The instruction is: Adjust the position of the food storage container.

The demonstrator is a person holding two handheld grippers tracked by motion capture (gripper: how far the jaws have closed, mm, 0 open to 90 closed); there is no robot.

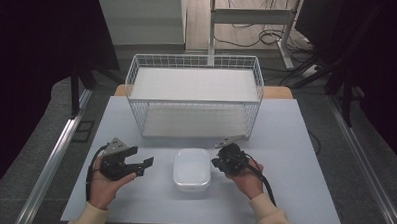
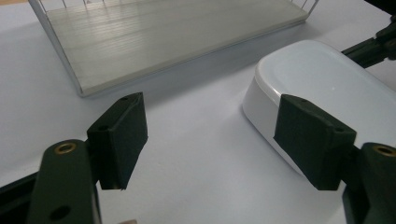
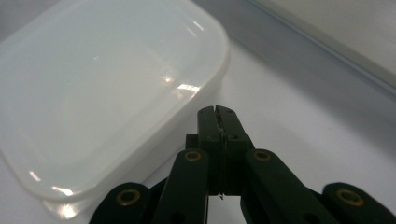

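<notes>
A white lidded plastic container (image 1: 191, 169) lies flat on the pale table between my two hands. My left gripper (image 1: 145, 166) is to its left, open, jaws pointing at the container with nothing between them. The left gripper view has the container (image 2: 327, 88) just beyond the right pad (image 2: 310, 140). On the container's right, my right gripper (image 1: 215, 163) is shut and empty, its tips right at the container's right edge. In the right gripper view the closed tips (image 3: 217, 113) sit against the container's (image 3: 102, 93) rim; whether they touch it I cannot tell.
A white wire basket (image 1: 194, 94) with a pale board as its floor stands behind the container, open side toward me. A small grey clip-like object (image 1: 229, 141) lies by its front right corner. The table's front edge (image 1: 197, 223) runs below my hands.
</notes>
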